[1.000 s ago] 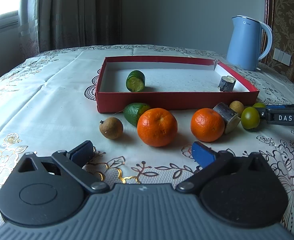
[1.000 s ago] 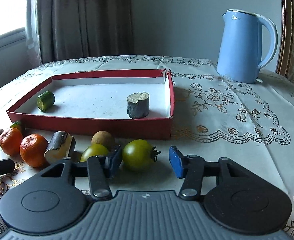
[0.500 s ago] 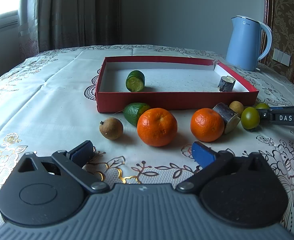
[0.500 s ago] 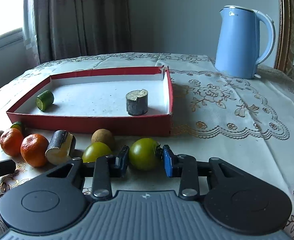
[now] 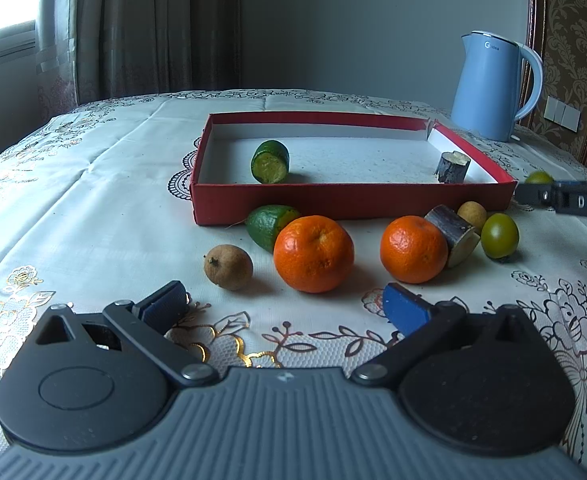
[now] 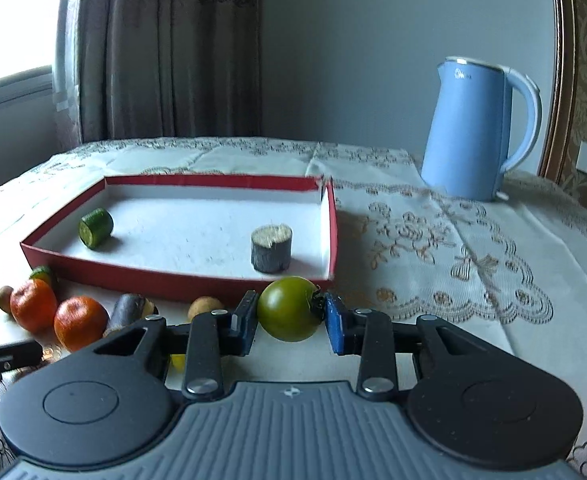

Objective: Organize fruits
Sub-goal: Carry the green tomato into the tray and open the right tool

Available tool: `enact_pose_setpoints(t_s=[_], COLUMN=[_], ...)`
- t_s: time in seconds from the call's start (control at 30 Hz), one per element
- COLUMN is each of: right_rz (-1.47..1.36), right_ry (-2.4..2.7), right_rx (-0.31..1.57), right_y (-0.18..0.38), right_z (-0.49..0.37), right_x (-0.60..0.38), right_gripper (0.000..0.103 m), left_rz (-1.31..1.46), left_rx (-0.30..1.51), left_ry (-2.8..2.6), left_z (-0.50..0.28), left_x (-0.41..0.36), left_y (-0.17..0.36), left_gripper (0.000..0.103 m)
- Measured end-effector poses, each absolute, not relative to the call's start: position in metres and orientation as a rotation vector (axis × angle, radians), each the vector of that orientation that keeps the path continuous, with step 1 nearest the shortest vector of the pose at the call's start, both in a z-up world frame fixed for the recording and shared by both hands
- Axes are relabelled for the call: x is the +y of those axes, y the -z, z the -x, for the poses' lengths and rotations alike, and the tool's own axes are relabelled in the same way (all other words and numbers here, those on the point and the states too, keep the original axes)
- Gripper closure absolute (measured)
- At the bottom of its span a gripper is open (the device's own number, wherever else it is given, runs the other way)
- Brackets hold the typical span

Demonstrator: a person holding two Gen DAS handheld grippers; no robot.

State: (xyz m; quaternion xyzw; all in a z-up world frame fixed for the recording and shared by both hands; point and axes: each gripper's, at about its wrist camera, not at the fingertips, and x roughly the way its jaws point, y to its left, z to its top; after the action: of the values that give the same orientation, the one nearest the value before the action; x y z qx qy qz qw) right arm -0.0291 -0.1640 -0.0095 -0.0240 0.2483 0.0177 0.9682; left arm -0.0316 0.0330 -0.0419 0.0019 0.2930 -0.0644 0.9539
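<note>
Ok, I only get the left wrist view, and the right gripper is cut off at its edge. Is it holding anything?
Observer: Yes, the right gripper is shut on a green tomato.
Operator: Which way does the stem point?
Observer: Sideways, against the blue pad on the right of the view.

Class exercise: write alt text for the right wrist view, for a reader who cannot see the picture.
The right gripper holds a green tomato between its jaws, in front of a red tray containing a cut green fruit and a dark stub. Two oranges lie on the tablecloth at left; a blue kettle stands behind.
</note>
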Motion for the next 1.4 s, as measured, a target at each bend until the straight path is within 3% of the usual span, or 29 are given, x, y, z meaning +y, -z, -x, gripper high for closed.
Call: enact_pose_setpoints(t_s=[0.47,1.03,1.23,1.37,1.4], right_rz=[0.119,0.179,0.137,0.104,0.108], right_ry=[-0.09,-0.181,-0.204,-0.117,-0.076], right_rx=[0.47,0.657,0.624,0.49,0.451], right_y=[-0.003,0.025,0.013,-0.003,-0.005], right_z=[-0.005,-0.087,-0.072,-0.033,-0.022], right_x=[-0.137,-0.106,-0.117,-0.135,-0.14], right_gripper=[0.069,0.069,0.056,0.032,0.029], left_rz=[-0.002,0.0,-0.001,-0.001,0.0], left_rx=[0.594,0.594,0.595,0.595,0.594], left_ry=[0.133,0.136,0.135,0.135,0.135], left_z=[0.032,0.031,0.031,0.031,0.031], left_x=[0.033,0.031,0.031,0.032,0.032], left_y=[0.042,0.042,0.042,0.042,0.042], left_gripper=[0.0,0.0,0.0,0.0,0.0])
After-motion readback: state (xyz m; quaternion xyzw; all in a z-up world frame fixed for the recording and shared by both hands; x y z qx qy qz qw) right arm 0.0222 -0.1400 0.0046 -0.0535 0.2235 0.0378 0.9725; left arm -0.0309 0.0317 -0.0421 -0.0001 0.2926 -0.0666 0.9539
